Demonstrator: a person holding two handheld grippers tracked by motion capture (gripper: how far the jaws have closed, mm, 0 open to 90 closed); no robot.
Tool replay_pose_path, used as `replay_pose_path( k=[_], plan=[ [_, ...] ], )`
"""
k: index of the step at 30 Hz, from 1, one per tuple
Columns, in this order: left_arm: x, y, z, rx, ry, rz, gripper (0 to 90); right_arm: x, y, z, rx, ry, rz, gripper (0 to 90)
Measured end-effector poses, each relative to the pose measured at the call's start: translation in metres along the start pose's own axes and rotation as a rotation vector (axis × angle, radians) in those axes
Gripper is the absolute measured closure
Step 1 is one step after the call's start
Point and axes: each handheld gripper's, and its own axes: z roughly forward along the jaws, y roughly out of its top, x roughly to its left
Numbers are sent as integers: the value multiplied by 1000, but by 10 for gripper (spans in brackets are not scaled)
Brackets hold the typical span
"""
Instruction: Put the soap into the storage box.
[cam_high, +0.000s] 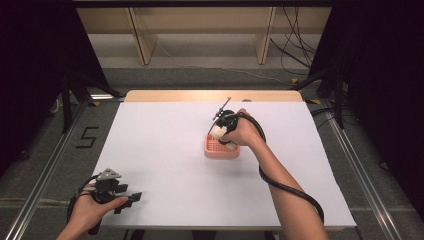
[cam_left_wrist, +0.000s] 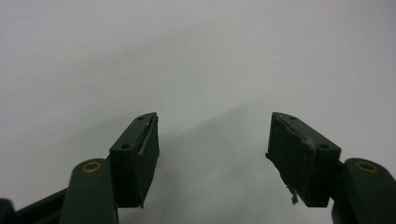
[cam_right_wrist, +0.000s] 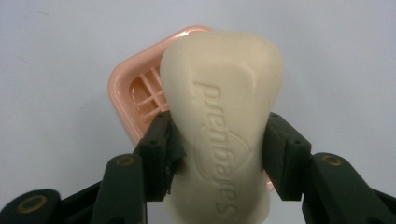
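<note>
A cream bar of soap (cam_right_wrist: 224, 126) with raised lettering is clamped across its waist by my right gripper (cam_right_wrist: 219, 154). It hangs just above a pink soap dish (cam_right_wrist: 140, 88) with a slotted floor. From above, the soap (cam_high: 218, 131) and right gripper (cam_high: 223, 131) sit over the near-left part of the dish (cam_high: 220, 150), mid-table. My left gripper (cam_high: 131, 199) rests at the table's front left corner, jaws pointing right. In the left gripper view its jaws (cam_left_wrist: 212, 149) stand wide apart over bare white surface, holding nothing.
The white table top (cam_high: 165, 150) has a wooden strip (cam_high: 210, 95) along its far edge. A black cable (cam_high: 295, 192) runs along the right forearm. Wooden frame legs (cam_high: 142, 45) and floor cables (cam_high: 295, 50) stand beyond the table; metal rails flank both sides.
</note>
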Motion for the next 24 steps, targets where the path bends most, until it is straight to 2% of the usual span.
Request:
replay_pose_path(
  k=[1, 4, 8, 9, 11, 24],
  plan=[
    [0, 0, 0, 0, 0, 0, 334, -1, 0, 1, -6, 1, -15, 503],
    [0, 0, 0, -2, 1, 4, 334, 0, 1, 3, -1, 1, -2, 504],
    [0, 0, 0, -1, 2, 4, 334, -1, 1, 6, -2, 7, -20, 504],
    [0, 0, 0, -1, 3, 4, 334, 0, 1, 6, 1, 3, 0, 504],
    [0, 0, 0, -1, 2, 4, 334, -1, 1, 7, 1, 5, -19, 503],
    [0, 0, 0, -1, -1, 5, 334, -2, 3, 11, 9, 0, -23, 503]
  ],
)
